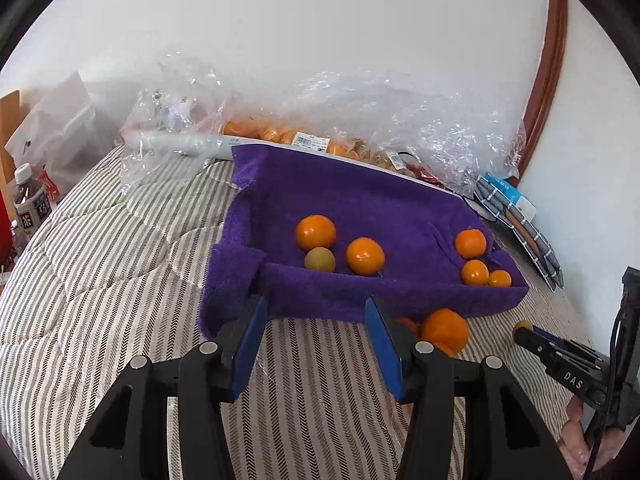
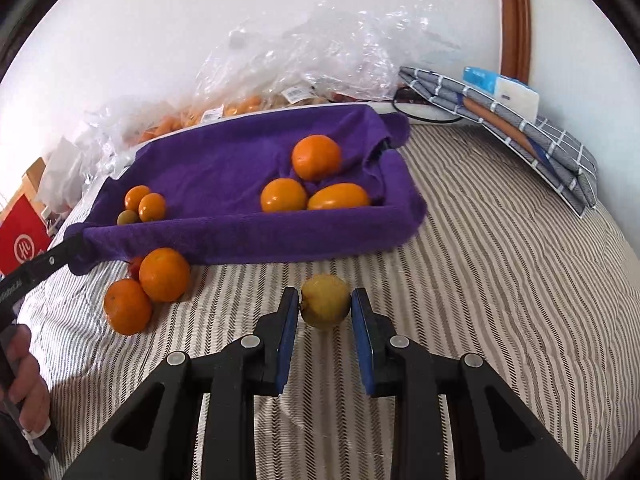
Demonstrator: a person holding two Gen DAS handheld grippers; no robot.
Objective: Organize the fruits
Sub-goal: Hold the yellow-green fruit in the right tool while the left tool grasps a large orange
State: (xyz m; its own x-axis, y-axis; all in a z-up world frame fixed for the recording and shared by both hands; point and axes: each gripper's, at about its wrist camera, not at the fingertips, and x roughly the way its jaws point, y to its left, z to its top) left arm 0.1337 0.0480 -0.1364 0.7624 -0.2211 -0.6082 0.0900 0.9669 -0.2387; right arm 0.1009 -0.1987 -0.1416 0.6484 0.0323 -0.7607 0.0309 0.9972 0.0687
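The right gripper [image 2: 325, 307] is clamped on the yellow fruit [image 2: 325, 300], and the purple-lined tray [image 2: 256, 240] lies directly ahead, nearer this hand than the empty, parted left gripper [image 1: 316, 344].

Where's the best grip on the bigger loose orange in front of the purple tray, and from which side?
Take the larger loose orange across its widest middle, coming from above. A second orange touches it on one side and the purple towel-lined tray stands close behind, so a level approach looks crowded. The left gripper, open and empty, is probably the one to use; the right gripper is shut on the yellow fruit.
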